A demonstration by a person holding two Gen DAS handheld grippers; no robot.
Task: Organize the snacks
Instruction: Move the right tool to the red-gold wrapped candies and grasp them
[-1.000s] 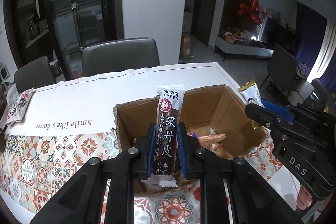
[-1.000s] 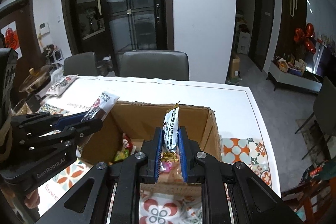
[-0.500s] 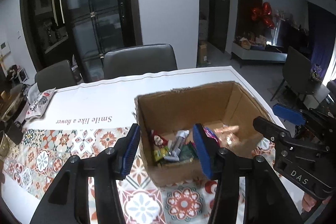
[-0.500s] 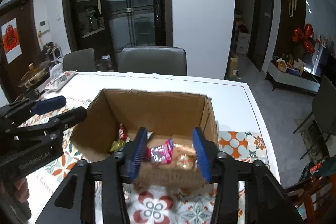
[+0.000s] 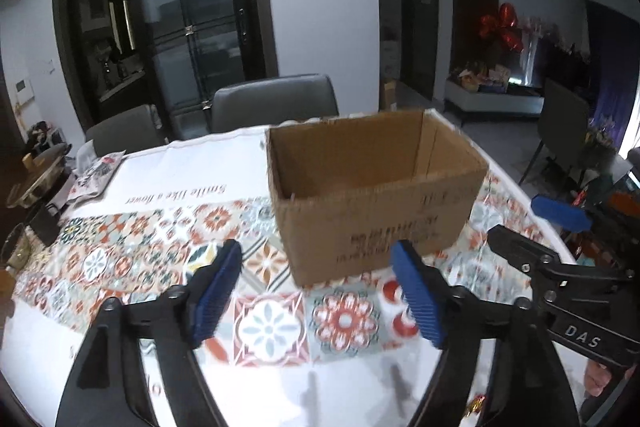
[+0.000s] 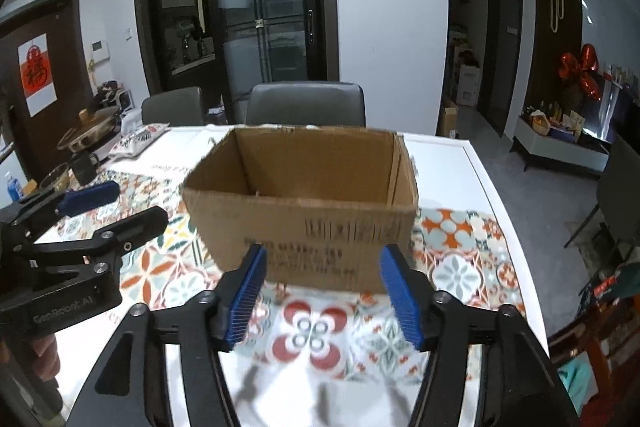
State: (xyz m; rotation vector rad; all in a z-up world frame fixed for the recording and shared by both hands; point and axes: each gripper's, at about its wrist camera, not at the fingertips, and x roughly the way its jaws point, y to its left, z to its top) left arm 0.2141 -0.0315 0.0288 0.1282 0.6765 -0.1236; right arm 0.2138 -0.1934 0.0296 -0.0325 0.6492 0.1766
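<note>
An open cardboard box [image 5: 372, 195] stands on the patterned tablecloth [image 5: 132, 251]; it also shows in the right wrist view [image 6: 308, 211]. Its contents are hidden by the near wall from this low angle. My left gripper [image 5: 320, 287] is open and empty, just in front of the box. My right gripper [image 6: 322, 291] is open and empty, also in front of the box. Each gripper shows in the other's view: the right one [image 5: 532, 227] at the right, the left one [image 6: 120, 207] at the left.
A snack bag [image 5: 94, 173] lies at the table's far left, also seen in the right wrist view [image 6: 138, 141]. A pot [image 6: 90, 131] and a dark cup [image 6: 84, 167] stand at the left edge. Grey chairs [image 6: 306, 103] stand behind the table.
Both grippers let go of their snack bars into the box, opened wide, then pulled back and down, so the box's inside is now out of sight.
</note>
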